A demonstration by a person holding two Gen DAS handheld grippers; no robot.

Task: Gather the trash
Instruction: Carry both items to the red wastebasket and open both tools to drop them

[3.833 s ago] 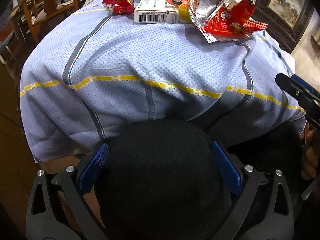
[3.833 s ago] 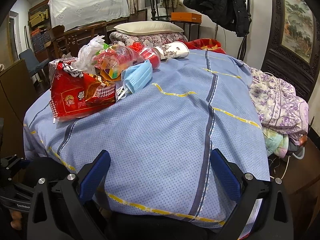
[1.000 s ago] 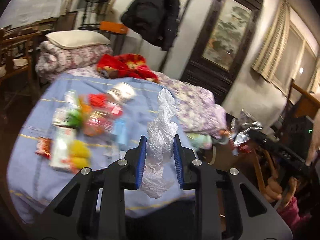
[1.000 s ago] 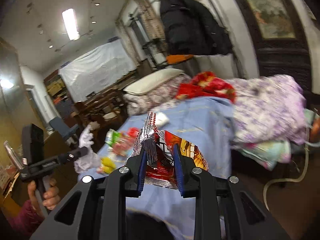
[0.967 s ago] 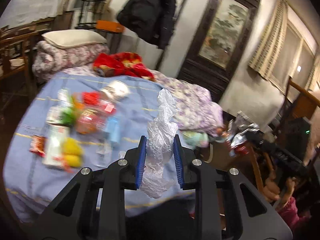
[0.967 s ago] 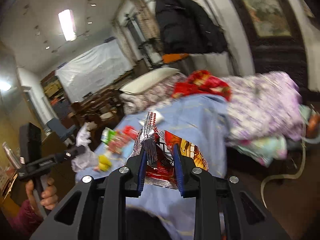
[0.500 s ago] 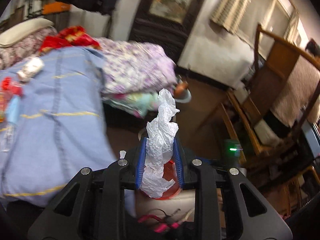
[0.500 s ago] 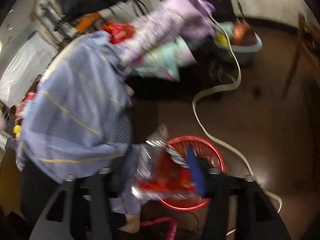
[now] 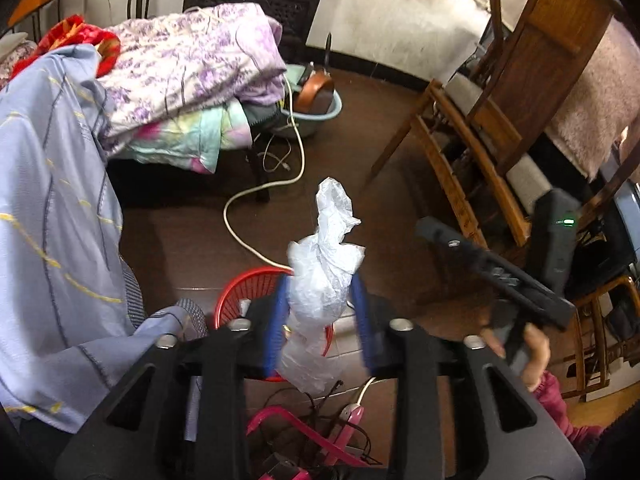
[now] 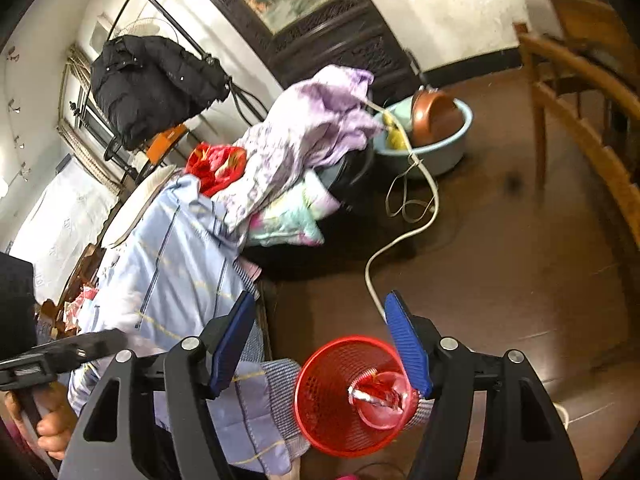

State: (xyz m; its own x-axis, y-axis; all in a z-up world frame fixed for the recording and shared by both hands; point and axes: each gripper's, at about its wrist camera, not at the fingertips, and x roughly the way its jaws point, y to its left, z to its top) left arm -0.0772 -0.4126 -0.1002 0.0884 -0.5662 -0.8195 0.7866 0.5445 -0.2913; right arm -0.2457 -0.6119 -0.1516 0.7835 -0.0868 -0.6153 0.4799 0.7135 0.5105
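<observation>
A red mesh trash basket (image 10: pixel 340 396) stands on the dark floor beside the blue bedspread. It also shows in the left wrist view (image 9: pixel 248 288). My right gripper (image 10: pixel 324 344) is open and empty just above the basket. A red and silver snack wrapper (image 10: pixel 376 394) lies inside the basket. My left gripper (image 9: pixel 320 316) holds a crumpled white plastic bag (image 9: pixel 324 276) above the basket, its blue pads (image 9: pixel 276 312) spread a little apart around the bag. The right gripper (image 9: pixel 492 268) shows from the side at the right of the left wrist view.
The blue bedspread (image 9: pixel 48 240) hangs over the bed edge at the left, with purple and pastel quilts (image 9: pixel 180 68) beyond. A white cable (image 9: pixel 248 216) crosses the floor toward a light blue basin (image 10: pixel 436 136). Wooden chairs (image 9: pixel 480 152) stand to the right. Pink cables (image 9: pixel 304 432) lie near the basket.
My right gripper has opened and the snack wrapper has dropped into the red basket. My left gripper has swung down over the basket with the white bag, and its pads have spread slightly.
</observation>
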